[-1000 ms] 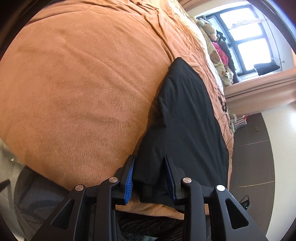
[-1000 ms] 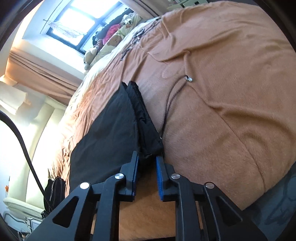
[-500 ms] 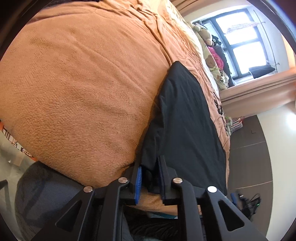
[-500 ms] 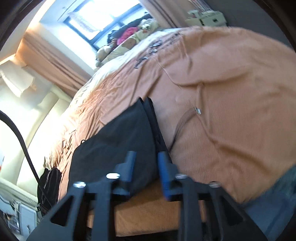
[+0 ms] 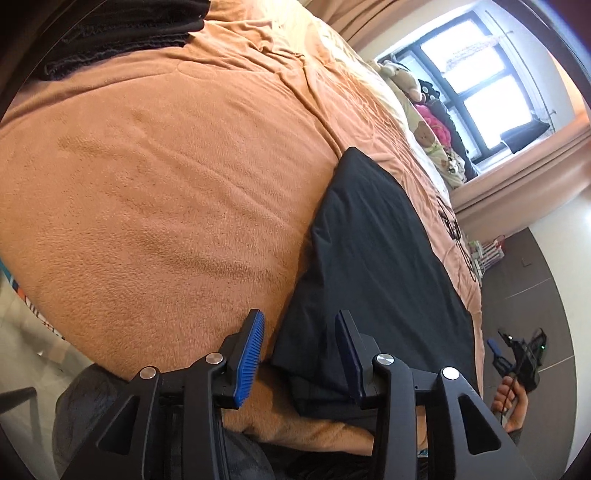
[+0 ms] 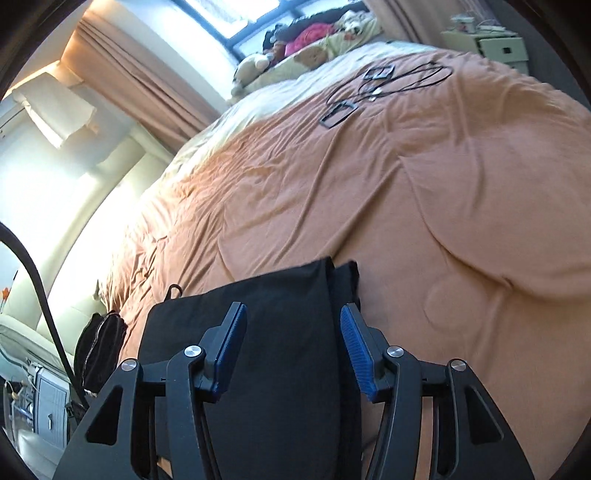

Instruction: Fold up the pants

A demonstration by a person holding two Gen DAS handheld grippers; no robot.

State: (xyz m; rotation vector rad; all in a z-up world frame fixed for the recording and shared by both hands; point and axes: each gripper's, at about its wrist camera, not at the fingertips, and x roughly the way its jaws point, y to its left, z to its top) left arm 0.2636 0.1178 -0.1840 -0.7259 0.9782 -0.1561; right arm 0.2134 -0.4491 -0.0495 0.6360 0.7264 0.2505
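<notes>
Black pants lie folded in a long flat shape on the orange blanket near the bed's front edge. My left gripper is at their near corner; its jaws are opening, and the corner lies loose between the blue pads without being pressed. My right gripper hovers above the other end of the pants, jaws opening, with cloth below them and nothing gripped. In the left wrist view the right gripper shows at the far right in a hand.
Black cables and frames lie on the blanket further back. Stuffed toys sit by the window. A dark folded pile rests at the bed's far left. A black bag stands beside the bed.
The left gripper closed on the pants corner, then opened and let it lie. The right gripper released the pants edge, rose and swung over the pants, rolling as it went.
</notes>
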